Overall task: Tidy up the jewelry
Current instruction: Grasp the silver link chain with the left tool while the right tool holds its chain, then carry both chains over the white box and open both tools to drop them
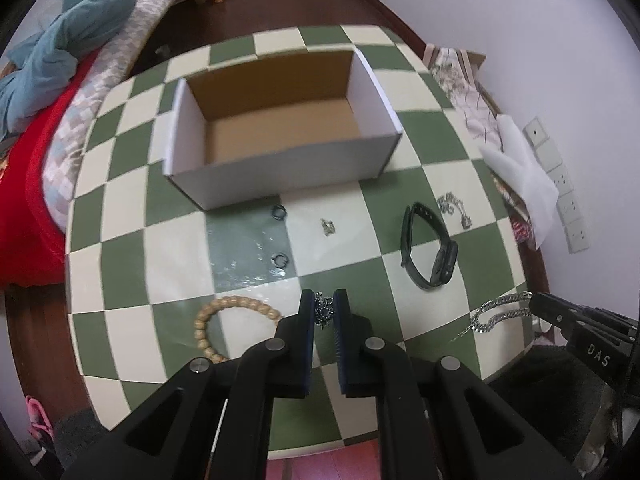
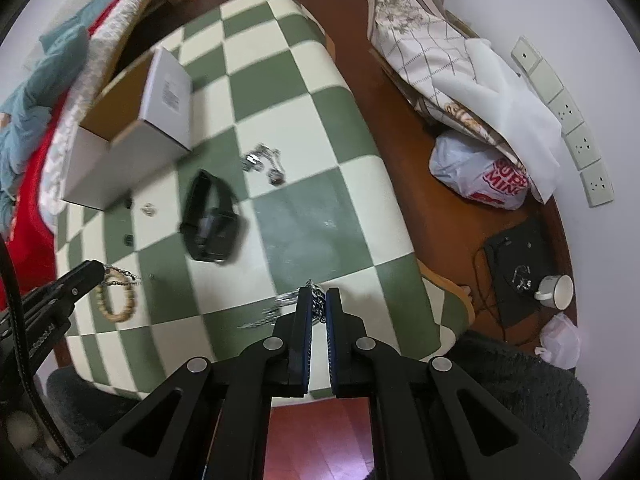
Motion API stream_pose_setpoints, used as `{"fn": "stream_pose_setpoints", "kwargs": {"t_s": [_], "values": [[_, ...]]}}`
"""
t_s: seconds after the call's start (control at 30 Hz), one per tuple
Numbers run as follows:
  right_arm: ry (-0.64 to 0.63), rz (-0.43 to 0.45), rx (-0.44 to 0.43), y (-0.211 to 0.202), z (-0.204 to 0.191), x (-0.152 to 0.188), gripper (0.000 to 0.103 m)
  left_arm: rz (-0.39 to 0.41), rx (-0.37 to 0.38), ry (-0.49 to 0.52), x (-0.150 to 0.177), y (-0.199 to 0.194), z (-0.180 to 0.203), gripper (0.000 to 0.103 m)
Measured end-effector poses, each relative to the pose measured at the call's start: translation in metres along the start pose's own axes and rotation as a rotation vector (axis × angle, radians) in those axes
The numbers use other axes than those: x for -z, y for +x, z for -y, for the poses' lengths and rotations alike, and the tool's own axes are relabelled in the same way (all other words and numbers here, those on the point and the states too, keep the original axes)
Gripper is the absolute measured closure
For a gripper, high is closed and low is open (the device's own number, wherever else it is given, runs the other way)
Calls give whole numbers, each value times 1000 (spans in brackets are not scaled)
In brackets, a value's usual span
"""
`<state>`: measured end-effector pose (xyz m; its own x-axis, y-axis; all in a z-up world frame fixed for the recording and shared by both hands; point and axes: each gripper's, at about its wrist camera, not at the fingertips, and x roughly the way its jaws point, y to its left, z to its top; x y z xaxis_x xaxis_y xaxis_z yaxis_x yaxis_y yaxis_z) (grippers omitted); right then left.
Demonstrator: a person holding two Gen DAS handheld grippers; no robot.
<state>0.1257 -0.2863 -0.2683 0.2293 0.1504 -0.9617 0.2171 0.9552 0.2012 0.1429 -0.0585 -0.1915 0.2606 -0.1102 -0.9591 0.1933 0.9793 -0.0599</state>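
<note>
Far left, a crumpled teal blanket [image 1: 52, 56] lies over a red quilt [image 1: 28, 200] on the bed. Right, a white plastic bag with red lettering [image 2: 480, 176] sits beside a floral patterned cloth [image 2: 416, 36]; a white ceramic mug [image 2: 558, 291] stands nearer, below white wall sockets [image 2: 576, 120].

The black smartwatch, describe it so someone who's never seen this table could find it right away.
Start at the open white cardboard box on the green-and-cream checkered table. Nearer than the box's right corner lies the black smartwatch, beside a small silver chain pile. It is the only wide strap loop with a flat screen.
</note>
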Motion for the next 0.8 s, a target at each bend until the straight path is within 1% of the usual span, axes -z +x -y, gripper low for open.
{"fn": "stream_pose_setpoints", "kwargs": {"t_s": [0.1,0.13,0.23,0.37,0.5,0.6,0.8], "values": [[-16,24,-28,-19,-10,-2,96,28,10,-15,-2,-18,-9,97],[-21,32,-34,-25,-13,-3,96,33,15,-19,-12,-19,-4,97],[-45,56,-46,-42,-21,-8,96,69,25,-23,-23,-37,-2,97],[-79,94,-90,-72,-40,-19,97,113,42,-34,-40,-62,-7,97],[-140,144,-105,-97,-67,-37,97,161,20,-43,-65,-78,-16,97],[-199,180,-93,-106,-94,-58,97,177,-11,-40,-86,-79,-24,97],[-290,224,-62,-106,-143,-103,96,174,-54,-46,-124,-64,-43,97]]}}
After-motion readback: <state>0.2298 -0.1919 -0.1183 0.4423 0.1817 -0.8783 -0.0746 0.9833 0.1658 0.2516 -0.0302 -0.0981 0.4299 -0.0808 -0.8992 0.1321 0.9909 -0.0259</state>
